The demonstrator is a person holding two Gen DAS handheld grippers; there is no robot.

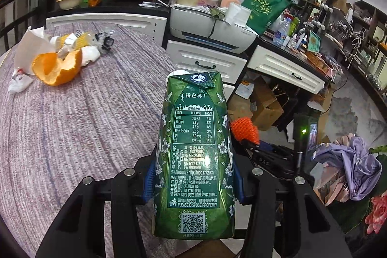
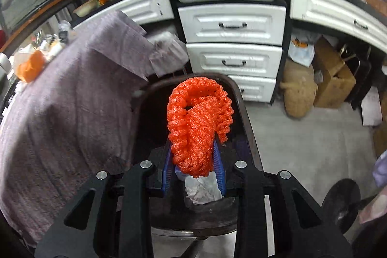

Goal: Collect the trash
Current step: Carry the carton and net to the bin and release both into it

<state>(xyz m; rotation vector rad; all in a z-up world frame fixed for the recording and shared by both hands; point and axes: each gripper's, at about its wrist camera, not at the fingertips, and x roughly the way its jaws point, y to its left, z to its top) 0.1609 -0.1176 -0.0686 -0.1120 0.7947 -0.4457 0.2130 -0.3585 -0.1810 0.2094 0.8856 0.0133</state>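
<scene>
left gripper: pinching a green milk carton between its blue pads, one pad on each side of the carton
milk carton: upright in the left gripper, printed label facing the camera, folded top with a white cap behind it; held above the near edge of the tabletop
right gripper: pressed in on an orange foam net, blue pads against both sides of its lower part
foam net: bunched and looped, sticking up out of the right gripper; also seen in the left wrist view as an orange tip just right of the carton
crumpled paper: whitish wad just below the net between the right gripper's pads; held or lying underneath, cannot tell
bin: dark round container with a brown rim, directly under the net and right gripper, beside the tabletop edge
tabletop: covered with a purplish woven cloth that hangs over the edge next to the bin
trash pile on tabletop: orange peel, white paper, crumpled wrappers, all together at the far left, well apart from the carton
background: white drawers, printer on a dark counter, green bag, cardboard box on the floor
</scene>
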